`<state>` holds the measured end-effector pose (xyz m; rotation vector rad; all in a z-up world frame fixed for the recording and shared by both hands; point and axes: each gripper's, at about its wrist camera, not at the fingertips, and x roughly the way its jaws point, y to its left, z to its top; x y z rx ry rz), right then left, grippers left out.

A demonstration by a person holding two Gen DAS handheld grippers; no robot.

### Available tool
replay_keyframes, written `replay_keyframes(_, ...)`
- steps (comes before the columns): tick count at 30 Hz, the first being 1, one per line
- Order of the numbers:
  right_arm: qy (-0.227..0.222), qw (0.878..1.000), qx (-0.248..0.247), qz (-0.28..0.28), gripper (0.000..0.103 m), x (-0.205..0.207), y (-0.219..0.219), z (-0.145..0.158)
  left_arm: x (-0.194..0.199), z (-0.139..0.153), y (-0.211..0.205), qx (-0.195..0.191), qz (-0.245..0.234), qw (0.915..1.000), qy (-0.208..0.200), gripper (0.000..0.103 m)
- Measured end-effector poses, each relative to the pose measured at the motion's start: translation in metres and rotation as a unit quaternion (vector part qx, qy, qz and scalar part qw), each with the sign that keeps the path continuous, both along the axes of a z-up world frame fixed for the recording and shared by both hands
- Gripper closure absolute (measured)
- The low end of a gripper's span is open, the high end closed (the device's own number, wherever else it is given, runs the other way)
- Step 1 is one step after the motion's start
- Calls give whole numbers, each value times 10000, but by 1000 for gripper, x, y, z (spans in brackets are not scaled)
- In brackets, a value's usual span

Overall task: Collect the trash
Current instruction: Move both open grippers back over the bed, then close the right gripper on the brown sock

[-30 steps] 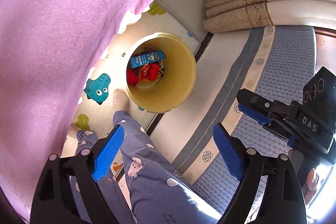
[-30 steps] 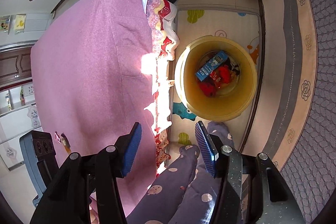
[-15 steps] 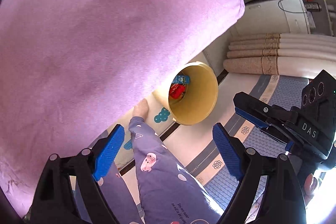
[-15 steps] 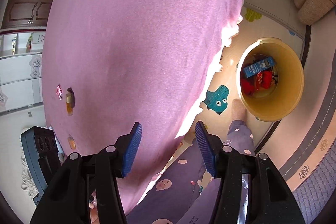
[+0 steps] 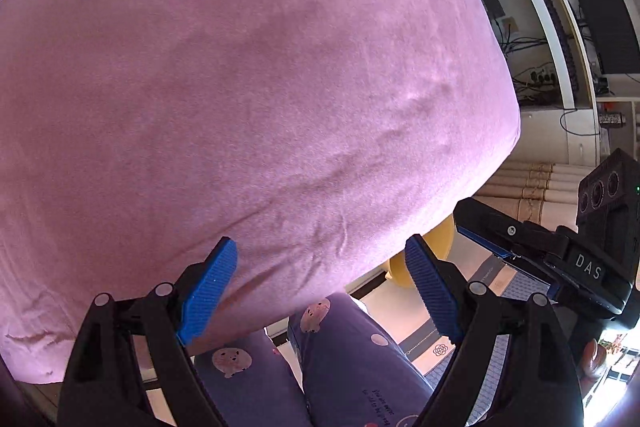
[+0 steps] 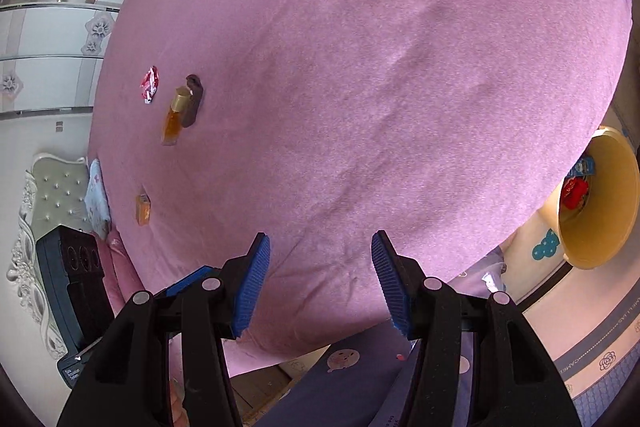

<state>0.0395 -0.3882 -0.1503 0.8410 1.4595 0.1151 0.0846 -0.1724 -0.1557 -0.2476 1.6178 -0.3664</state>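
Both tongs are hanging empty above the near edge of the bed: the left tongs [image 5: 320, 283] are standing wide open and the right tongs [image 6: 318, 277] are standing partly open, with nothing between the blue pads of either. Below them the person's legs [image 5: 344, 355] in purple pyjamas are showing beside the pink bed [image 6: 380, 87]. Off to the right on the floor, the yellow bucket [image 6: 600, 227] is sitting with a blue carton and red wrappers already inside. Farther across the bedspread the remaining litter is lying: a small orange packet [image 6: 143, 209] nearest, then an amber bottle [image 6: 175, 117] touching a brown sock-like scrap [image 6: 193, 100], and a red wrapper [image 6: 149, 83] just beyond. The step in hand appears to be reaching out for the next piece; the next move is calling for a long reach across the bed, lowering one pair around a single item.
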Motion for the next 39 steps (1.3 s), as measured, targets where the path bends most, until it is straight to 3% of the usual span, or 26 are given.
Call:
replay_keyframes(8, -50, 9989, 49, 473, 50, 54, 50, 7, 40, 6, 65, 149, 504, 9984, -217, 18)
replay_keyframes(18, 11, 9963, 246, 820, 50, 151, 102, -8, 131, -10, 118, 695, 482, 9958, -356, 18)
replay_keyframes(29, 456, 9952, 442, 748, 50, 237, 138, -55, 205, -47, 138, 1112, -174, 9935, -158, 18)
replay_keyframes(39, 814, 9932, 588, 587, 54, 286, 162, -103, 262, -76, 163, 1431, -826, 9862, -64, 18)
